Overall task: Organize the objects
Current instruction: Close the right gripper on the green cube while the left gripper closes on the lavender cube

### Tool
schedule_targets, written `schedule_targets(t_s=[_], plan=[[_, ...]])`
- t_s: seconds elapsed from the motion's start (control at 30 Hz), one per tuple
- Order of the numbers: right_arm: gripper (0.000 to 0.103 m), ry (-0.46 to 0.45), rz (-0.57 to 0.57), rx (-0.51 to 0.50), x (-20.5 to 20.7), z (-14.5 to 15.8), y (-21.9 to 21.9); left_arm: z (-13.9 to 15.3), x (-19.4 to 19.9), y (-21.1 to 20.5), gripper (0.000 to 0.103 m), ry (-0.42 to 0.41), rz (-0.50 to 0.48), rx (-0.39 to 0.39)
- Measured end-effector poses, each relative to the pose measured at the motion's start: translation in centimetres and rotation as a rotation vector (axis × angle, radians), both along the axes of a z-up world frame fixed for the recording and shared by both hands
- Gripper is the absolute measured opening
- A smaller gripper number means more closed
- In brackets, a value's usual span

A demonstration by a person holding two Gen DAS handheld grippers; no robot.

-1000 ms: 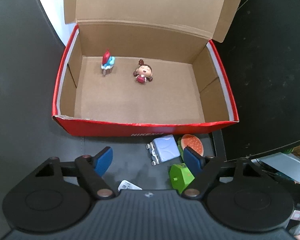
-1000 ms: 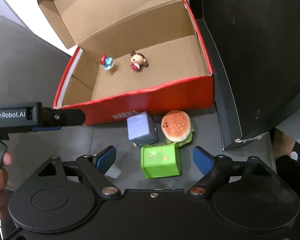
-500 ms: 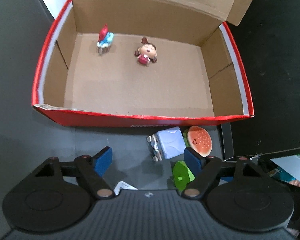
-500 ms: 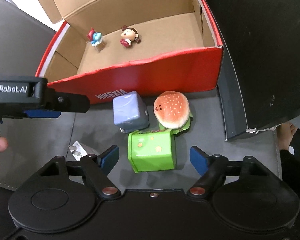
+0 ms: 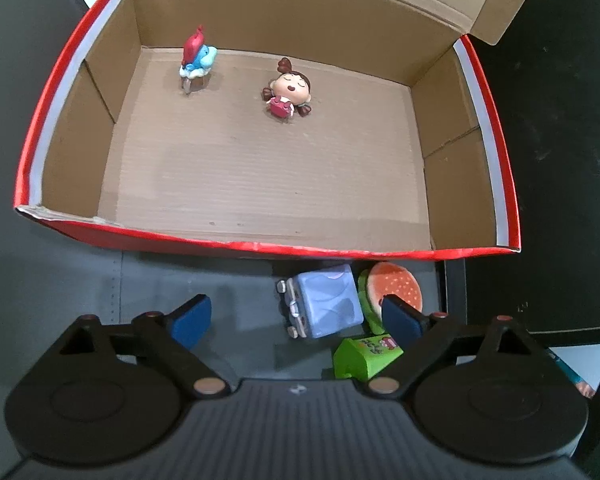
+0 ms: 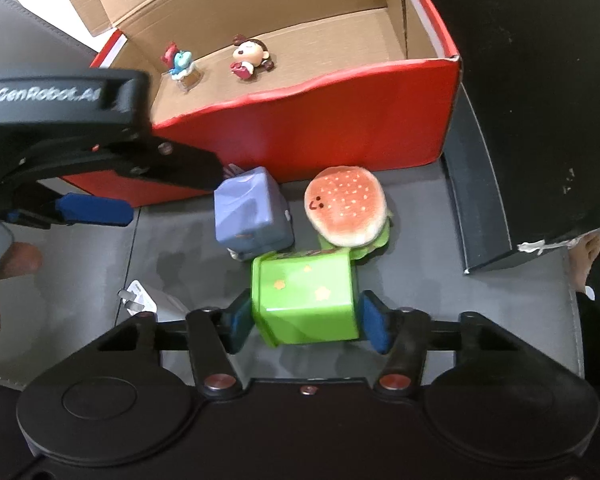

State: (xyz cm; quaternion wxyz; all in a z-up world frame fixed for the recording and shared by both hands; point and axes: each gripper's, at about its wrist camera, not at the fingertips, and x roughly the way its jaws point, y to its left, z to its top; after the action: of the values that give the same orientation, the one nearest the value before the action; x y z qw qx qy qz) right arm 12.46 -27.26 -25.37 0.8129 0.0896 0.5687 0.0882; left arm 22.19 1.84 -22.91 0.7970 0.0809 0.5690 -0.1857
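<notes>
An open red shoebox (image 5: pixel 260 249) (image 6: pixel 340 128) holds a blue-and-red figurine (image 5: pixel 196 58) (image 6: pixel 178 62) and a brown-haired girl figurine (image 5: pixel 288 94) (image 6: pixel 250 58). In front of it lie a lilac cube toy (image 5: pixel 324 306) (image 6: pixel 252 212), a burger toy (image 5: pixel 394 288) (image 6: pixel 346 210) and a green box toy (image 5: pixel 364 356) (image 6: pixel 306 300). My right gripper (image 6: pixel 306 320) straddles the green box, its blue pads close on both sides but still apart. My left gripper (image 5: pixel 296 320) is open and empty above the lilac cube; it shows at the left of the right wrist view (image 6: pixel 96 208).
A white plug adapter (image 6: pixel 144 298) lies on the grey mat left of the green box. A black box or panel (image 6: pixel 520 120) stands right of the shoebox. The box lid stands open at the back.
My right gripper has come down and forward around the green box and its jaws have narrowed. My left gripper has moved closer to the shoebox and the toys.
</notes>
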Motion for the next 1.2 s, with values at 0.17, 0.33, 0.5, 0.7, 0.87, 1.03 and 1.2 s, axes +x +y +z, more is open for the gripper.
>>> schedule_targets(t_s=[0.17, 0.33, 0.5, 0.7, 0.87, 1.03, 1.2], plan=[[0.054, 0.007, -0.009, 0.009, -0.4, 0.2, -0.2, -0.8, 0.0, -0.5, 0.092, 0.003, -0.001, 0.014], [0.054, 0.007, -0.043, 0.009, -1.0, 0.6, -0.7, -1.3, -0.3, -1.1, 0.092, -0.009, -0.007, 0.036], [0.054, 0.007, -0.081, -0.019, -1.3, 1.0, -1.6, -2.0, -0.4, -2.1, 0.092, -0.046, -0.012, 0.1], [0.054, 0.009, -0.096, -0.005, -2.0, 1.2, -2.3, -3.3, -0.5, -3.4, 0.092, -0.074, -0.013, 0.153], [0.054, -0.015, -0.097, -0.013, -1.9, 1.9, -2.4, -3.8, -0.7, -4.2, 0.091, -0.106, -0.017, 0.175], [0.054, -0.004, -0.098, -0.027, -1.5, 1.4, -2.5, -4.1, -0.6, -4.3, 0.088, -0.127, -0.021, 0.195], [0.054, -0.001, -0.106, -0.033, -1.4, 1.3, -2.5, -4.3, -0.5, -4.1, 0.071, -0.117, -0.029, 0.194]])
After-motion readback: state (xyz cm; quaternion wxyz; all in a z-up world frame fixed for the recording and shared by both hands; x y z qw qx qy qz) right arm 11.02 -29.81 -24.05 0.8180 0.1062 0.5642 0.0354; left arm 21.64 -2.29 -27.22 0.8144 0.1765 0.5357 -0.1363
